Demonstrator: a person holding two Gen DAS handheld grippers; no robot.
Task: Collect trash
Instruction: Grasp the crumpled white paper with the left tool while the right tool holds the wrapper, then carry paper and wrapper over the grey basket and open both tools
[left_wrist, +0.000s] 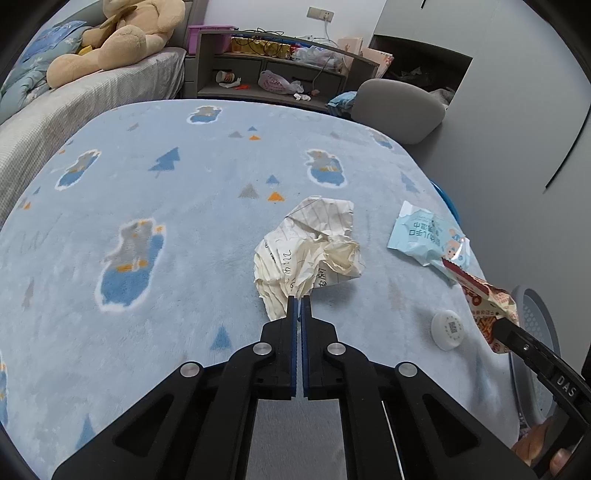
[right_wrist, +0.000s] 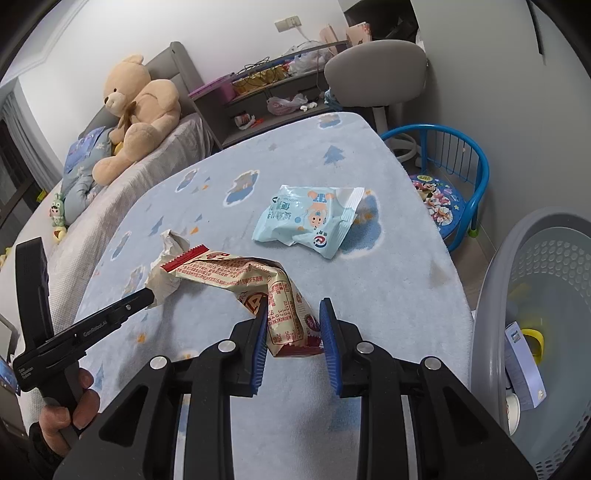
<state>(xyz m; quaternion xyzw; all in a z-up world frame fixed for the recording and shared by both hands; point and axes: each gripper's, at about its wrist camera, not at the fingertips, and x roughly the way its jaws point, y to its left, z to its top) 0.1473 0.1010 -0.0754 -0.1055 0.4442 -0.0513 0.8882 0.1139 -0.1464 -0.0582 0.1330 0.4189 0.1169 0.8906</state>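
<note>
the left gripper (left_wrist: 298, 297) is pressed together on the near edge of the crumpled paper (left_wrist: 314, 247), which lies on the blue blanket-covered surface (left_wrist: 147, 221), a little toward its right edge. only a thin fold of the paper is between the pads, so i judge the hold to be weak: lift slowly and straight up, and watch that the fold does not slip out.

the right gripper (right_wrist: 293, 332) is pinching the red and cream snack wrapper (right_wrist: 258, 280) at its lower end; the rest of the wrapper hangs free above the surface. the grey basket (right_wrist: 554, 258) stands just past the right edge of the surface and already has some things inside. it is probably best to carry the wrapper over the rim first, release it well inside, and bring the paper after, so the two hands do not cross each other.

two pieces are still to collect: the light blue packet (right_wrist: 314, 221), lying toward the far right corner, and the white cap (left_wrist: 448, 329) near the right edge. the cap is small and flat, so i think it needs a low approach with the fingers on both sides of its rim.
</note>
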